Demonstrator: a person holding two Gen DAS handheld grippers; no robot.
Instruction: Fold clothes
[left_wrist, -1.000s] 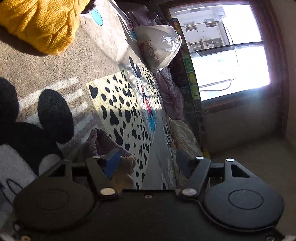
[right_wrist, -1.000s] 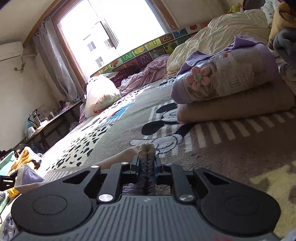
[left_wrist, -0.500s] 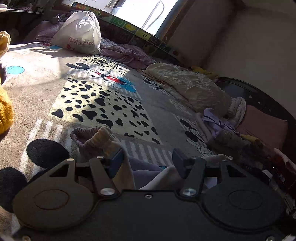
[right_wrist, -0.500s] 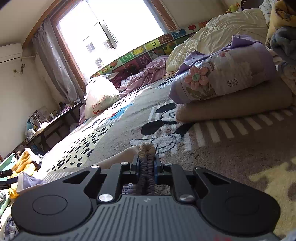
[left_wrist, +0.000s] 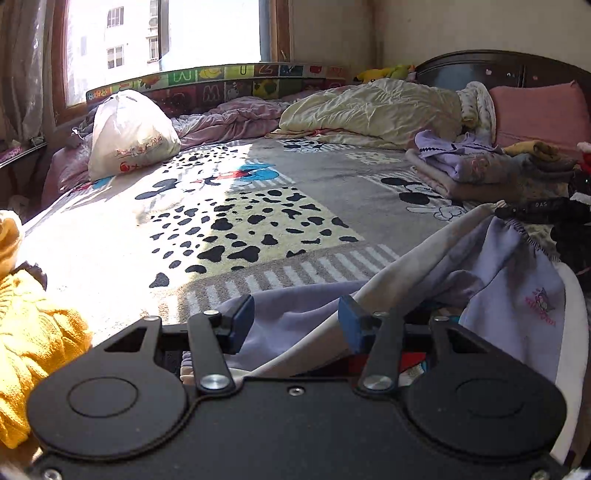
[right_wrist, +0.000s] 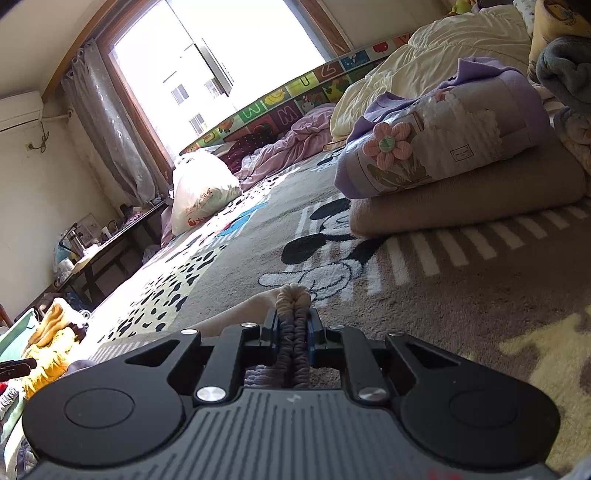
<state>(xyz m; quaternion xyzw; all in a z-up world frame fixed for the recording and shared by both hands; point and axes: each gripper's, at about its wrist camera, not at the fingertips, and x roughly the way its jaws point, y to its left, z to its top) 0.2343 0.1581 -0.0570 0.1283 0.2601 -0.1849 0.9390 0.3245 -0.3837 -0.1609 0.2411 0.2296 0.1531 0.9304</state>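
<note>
The right gripper (right_wrist: 293, 334) has its jaws pressed together on a bunched, ribbed hem of the lilac-and-cream garment (right_wrist: 291, 314); the gathered cloth stands up between the blue pads (right_wrist: 271, 326) and pokes out beyond them. The gripper sits low over the cartoon-print blanket (right_wrist: 424, 295).

The left gripper (left_wrist: 295, 325) has its jaws spread, and they have just been closing. The same lilac-and-cream garment (left_wrist: 491, 280) lies between and under the blue pads (left_wrist: 242, 317), but the pads do not press on it (a visible gap remains on each side). From there the cloth runs up and to the right, stretched taut toward a dark object at the right edge that cannot be made out clearly.

Outward from the left gripper, a yellow knitted item (left_wrist: 33, 339) lies at the left on the blanket (left_wrist: 258, 177). Farther off stand a white plastic bag (left_wrist: 129, 133) near the window, a cream quilt (left_wrist: 369, 110), and a folded pile of clothes (left_wrist: 469, 170) at the right.
</note>
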